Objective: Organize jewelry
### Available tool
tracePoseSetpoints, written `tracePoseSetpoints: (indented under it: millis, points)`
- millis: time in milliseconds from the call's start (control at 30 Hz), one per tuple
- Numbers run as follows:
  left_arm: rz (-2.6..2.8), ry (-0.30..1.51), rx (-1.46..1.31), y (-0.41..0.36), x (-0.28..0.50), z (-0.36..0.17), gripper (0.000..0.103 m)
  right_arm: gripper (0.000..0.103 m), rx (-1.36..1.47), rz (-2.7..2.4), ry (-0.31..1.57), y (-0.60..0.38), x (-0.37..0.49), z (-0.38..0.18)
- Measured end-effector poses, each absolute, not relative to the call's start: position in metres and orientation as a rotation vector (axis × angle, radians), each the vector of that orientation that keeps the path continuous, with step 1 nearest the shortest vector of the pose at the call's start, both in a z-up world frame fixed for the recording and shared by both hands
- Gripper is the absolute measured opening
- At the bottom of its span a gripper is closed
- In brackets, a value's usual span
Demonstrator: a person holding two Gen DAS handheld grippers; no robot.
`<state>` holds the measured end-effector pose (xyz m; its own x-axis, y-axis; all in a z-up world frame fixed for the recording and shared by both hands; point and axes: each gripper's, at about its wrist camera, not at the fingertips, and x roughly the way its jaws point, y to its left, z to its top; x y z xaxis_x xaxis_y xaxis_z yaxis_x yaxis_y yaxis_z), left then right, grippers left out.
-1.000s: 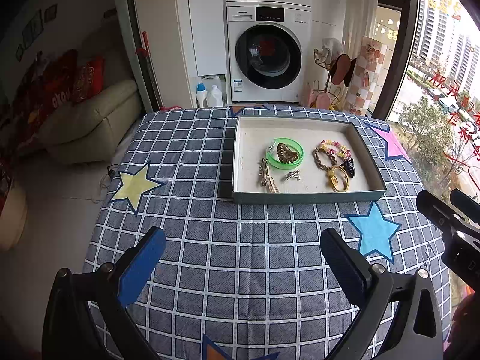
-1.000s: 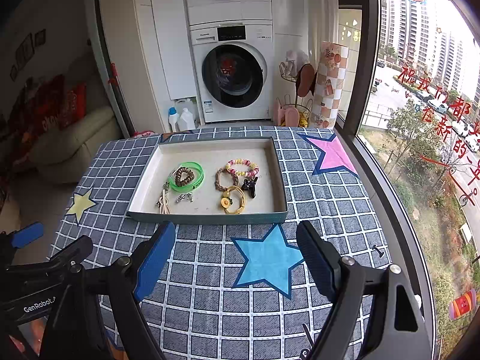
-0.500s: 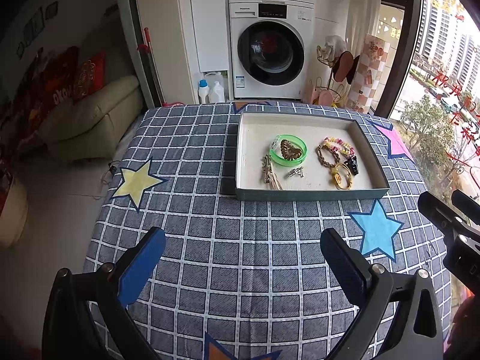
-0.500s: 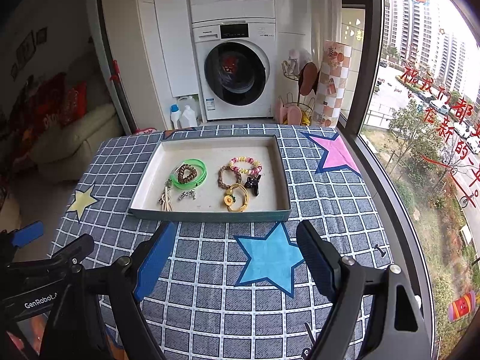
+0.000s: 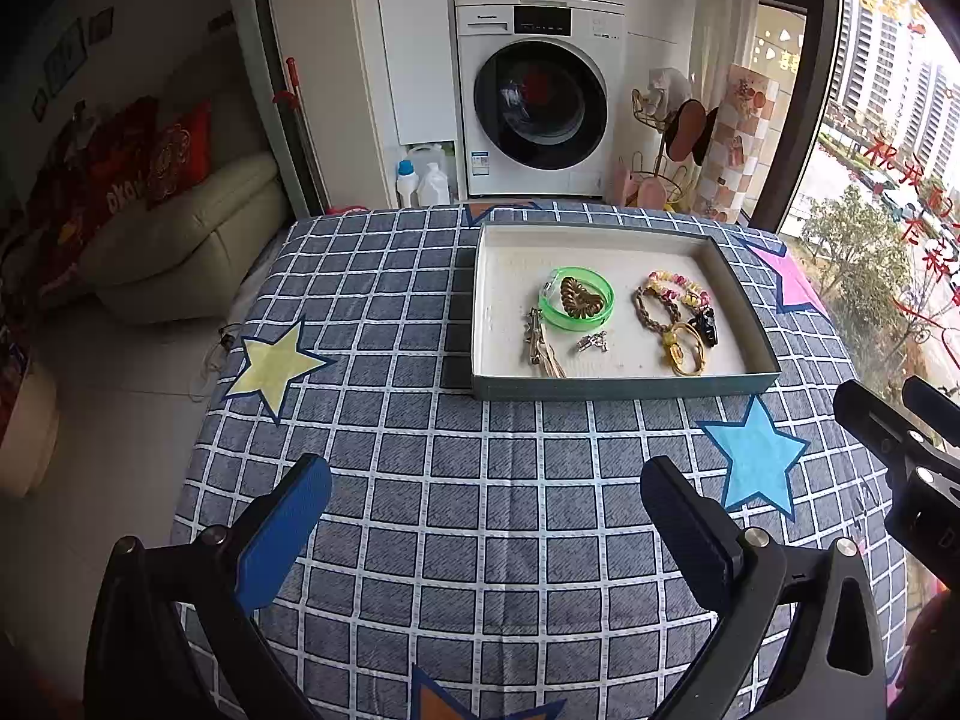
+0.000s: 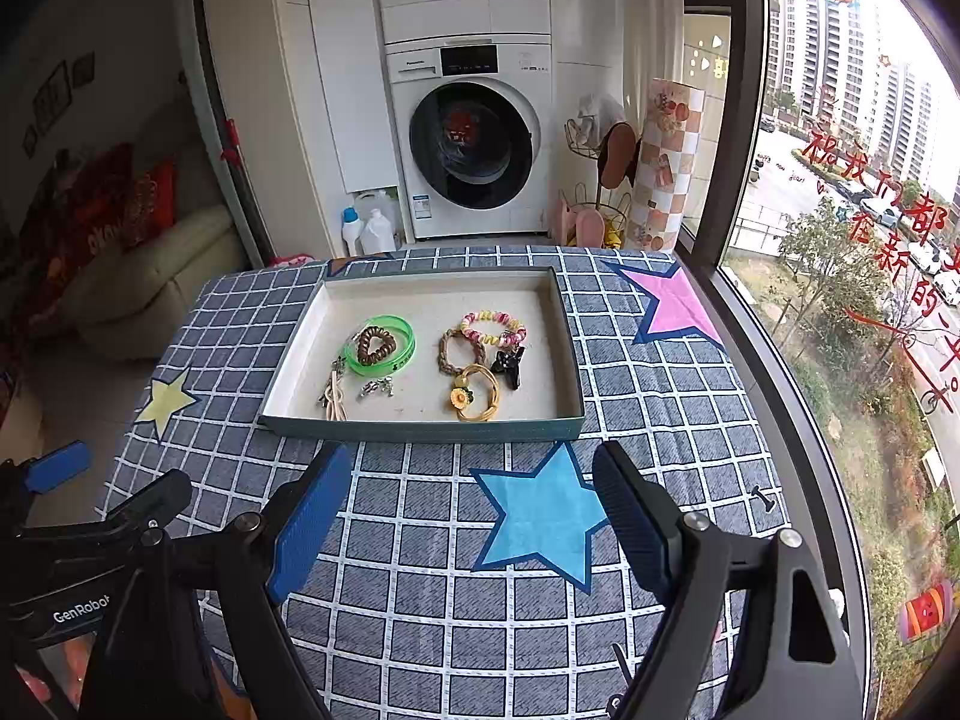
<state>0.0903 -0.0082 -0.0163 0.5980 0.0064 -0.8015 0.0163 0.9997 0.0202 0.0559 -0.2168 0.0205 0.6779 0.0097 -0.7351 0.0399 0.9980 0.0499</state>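
Above the near edge of the checked tablecloth (image 5: 492, 480), the left gripper (image 5: 486, 498) and right gripper (image 6: 474, 498) hang released, jaws wide, grasping nothing. Beyond them, unobstructed, sits the tray (image 6: 420, 429) holding a green bangle (image 6: 384, 348), beaded bracelets (image 6: 492, 324) and a yellow hair tie (image 6: 477, 399). A washing machine (image 5: 540, 108) stands behind the table.

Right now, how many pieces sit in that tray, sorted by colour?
Green: 1 bangle
Brown: 2, coil, braid
Pink-yellow: 1 beads
Yellow: 1 loop
Black: 1 clip
Silver: 2, charm, chain
Total: 8, all in the tray.
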Motion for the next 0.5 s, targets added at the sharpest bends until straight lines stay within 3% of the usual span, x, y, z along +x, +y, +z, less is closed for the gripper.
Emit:
tracePoseSetpoints:
  millis: [500]
  points:
    - [-0.004,0.937,0.029,-0.0095,0.0904,-0.0178,0.103,0.085,0.066,-0.015,0.830,-0.2147,0.0537,0.0176]
